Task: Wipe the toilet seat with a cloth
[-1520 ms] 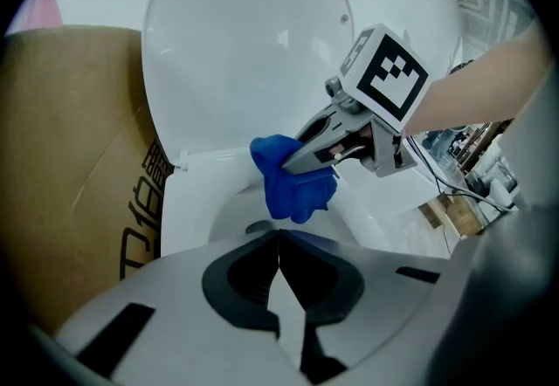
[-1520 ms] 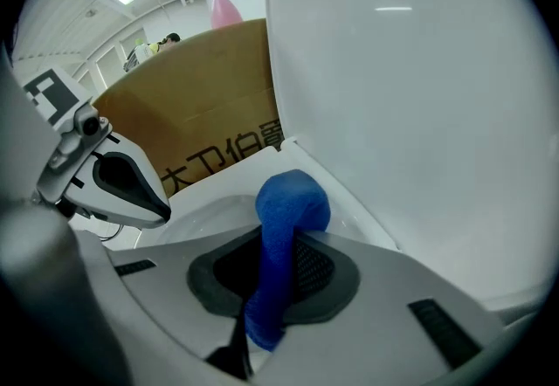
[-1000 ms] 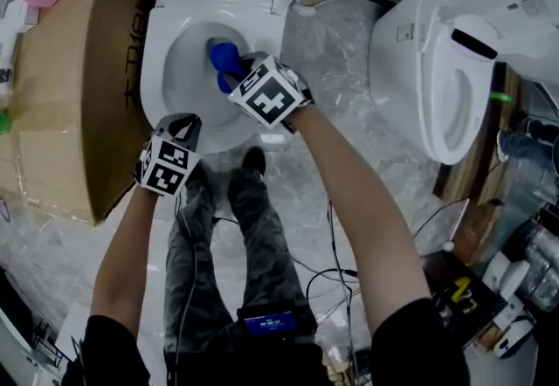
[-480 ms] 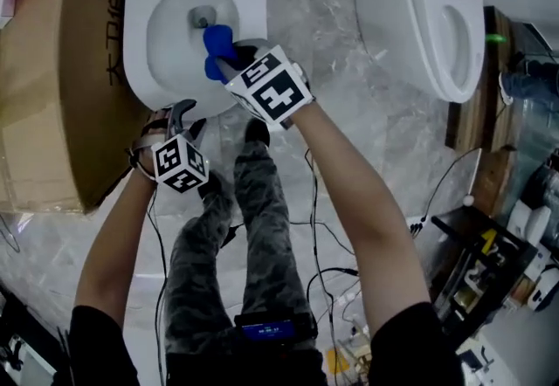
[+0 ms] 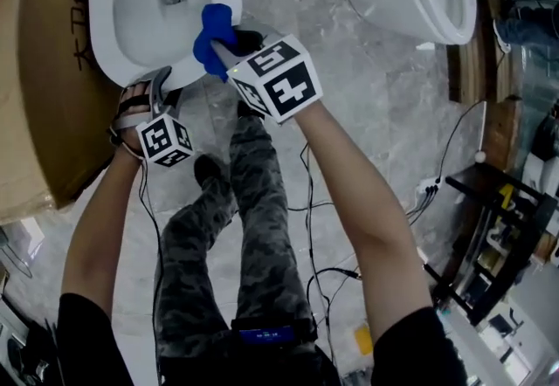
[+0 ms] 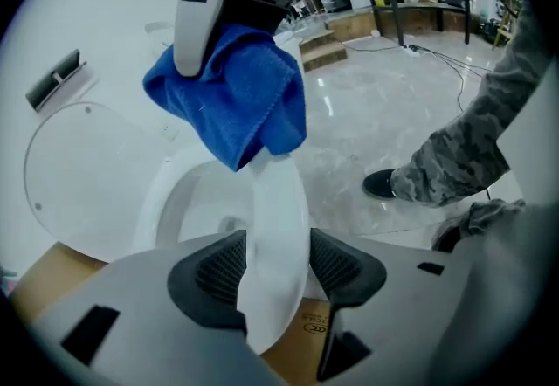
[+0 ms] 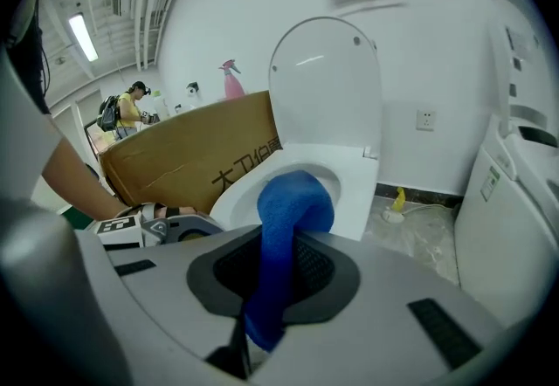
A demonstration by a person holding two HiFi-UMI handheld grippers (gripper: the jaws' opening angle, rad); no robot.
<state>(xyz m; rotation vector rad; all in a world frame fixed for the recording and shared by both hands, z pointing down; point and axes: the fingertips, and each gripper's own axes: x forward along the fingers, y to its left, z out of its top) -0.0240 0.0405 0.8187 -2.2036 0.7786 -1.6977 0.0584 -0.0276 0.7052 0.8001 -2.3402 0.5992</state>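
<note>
Cloth (image 5: 212, 37), blue and bunched, hangs clenched in the right gripper's (image 7: 279, 275) fingers just over the front edge of the toilet seat (image 6: 279, 210). The left gripper (image 6: 275, 275) straddles that same edge. Its fingers have just been opening and stand released, with the white rim between them. A cardboard box (image 5: 39, 70) stands beside the toilet.

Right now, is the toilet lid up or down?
Up. The lid stands raised behind the seat, against the wall.
</note>
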